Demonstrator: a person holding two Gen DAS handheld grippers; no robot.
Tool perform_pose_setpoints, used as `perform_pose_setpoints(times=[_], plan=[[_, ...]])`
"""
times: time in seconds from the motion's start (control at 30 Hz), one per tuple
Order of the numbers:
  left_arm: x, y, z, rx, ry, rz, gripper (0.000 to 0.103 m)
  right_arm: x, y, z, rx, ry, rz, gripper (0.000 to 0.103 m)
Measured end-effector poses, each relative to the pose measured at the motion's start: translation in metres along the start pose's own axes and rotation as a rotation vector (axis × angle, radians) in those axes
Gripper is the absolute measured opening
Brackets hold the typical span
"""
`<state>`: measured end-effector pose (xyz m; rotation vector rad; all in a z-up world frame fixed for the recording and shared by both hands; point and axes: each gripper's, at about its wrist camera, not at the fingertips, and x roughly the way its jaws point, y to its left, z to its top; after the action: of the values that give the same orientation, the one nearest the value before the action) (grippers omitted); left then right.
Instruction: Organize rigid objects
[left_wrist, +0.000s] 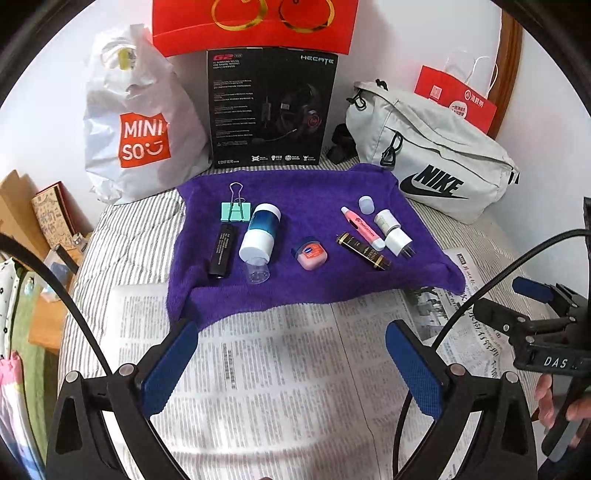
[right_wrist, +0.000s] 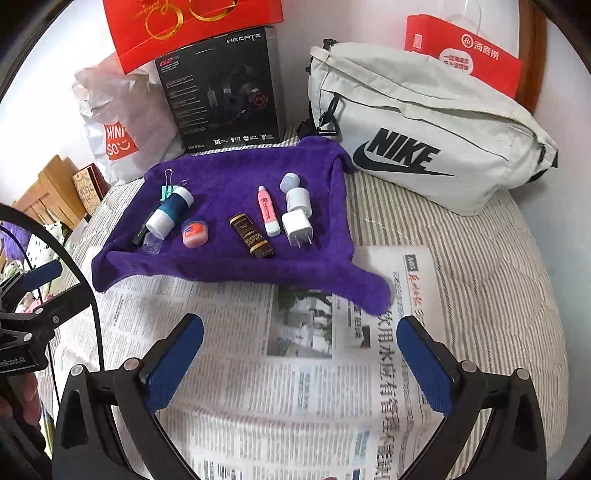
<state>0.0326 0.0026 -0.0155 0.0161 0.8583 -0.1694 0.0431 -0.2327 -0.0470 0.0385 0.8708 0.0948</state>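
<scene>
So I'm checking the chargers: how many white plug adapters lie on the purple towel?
2: one white plug adapter with prongs toward the camera, another just behind it, both at the purple towel's right side.

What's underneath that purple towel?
Newspaper runs under the purple towel's front edge, over a striped bedcover. How far the paper reaches beneath it is hidden.
</scene>
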Motion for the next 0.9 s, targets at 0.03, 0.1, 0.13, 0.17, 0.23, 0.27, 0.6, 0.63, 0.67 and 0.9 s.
perform_pose_setpoints(times=[0.03, 0.1, 0.13, 0.17, 0.23, 0.27, 0.6, 0.63, 0.67, 0.9], plan=[[-0.004, -0.001, -0.001, 0.001, -0.010, 0.014, 0.103, -0.004, 0.001, -0.002, 0.000, -0.004, -0.008, 0.103], [-0.011, -0.002, -0.003, 0.002, -0.020, 0.034, 0.103, -0.011, 0.002, -0.005, 0.007, -0.012, -0.020, 0.103], [-0.013, -0.002, -0.004, 0.000, -0.023, 0.036, 0.103, -0.014, 0.003, -0.006, 0.008, -0.015, -0.021, 0.103], [-0.016, -0.001, -0.006, -0.004, -0.028, 0.036, 0.103, -0.017, 0.003, -0.007, 0.008, -0.018, -0.022, 0.103], [-0.020, -0.001, -0.008, -0.006, -0.032, 0.028, 0.103, -0.022, 0.005, -0.008, 0.001, -0.024, -0.032, 0.103], [-0.021, -0.001, -0.009, -0.004, -0.032, 0.026, 0.103, -0.025, 0.006, -0.009, -0.003, -0.025, -0.037, 0.103], [-0.032, 0.005, -0.017, -0.021, -0.041, 0.052, 0.103, -0.039, 0.004, -0.013, -0.001, -0.043, -0.063, 0.103], [-0.032, 0.004, -0.017, -0.016, -0.039, 0.056, 0.103, -0.040, 0.004, -0.013, 0.003, -0.042, -0.062, 0.103], [-0.032, 0.004, -0.017, -0.013, -0.038, 0.060, 0.103, -0.041, 0.004, -0.014, 0.005, -0.040, -0.061, 0.103], [-0.034, 0.004, -0.018, -0.010, -0.040, 0.072, 0.103, -0.045, 0.004, -0.018, 0.000, -0.048, -0.059, 0.103]])
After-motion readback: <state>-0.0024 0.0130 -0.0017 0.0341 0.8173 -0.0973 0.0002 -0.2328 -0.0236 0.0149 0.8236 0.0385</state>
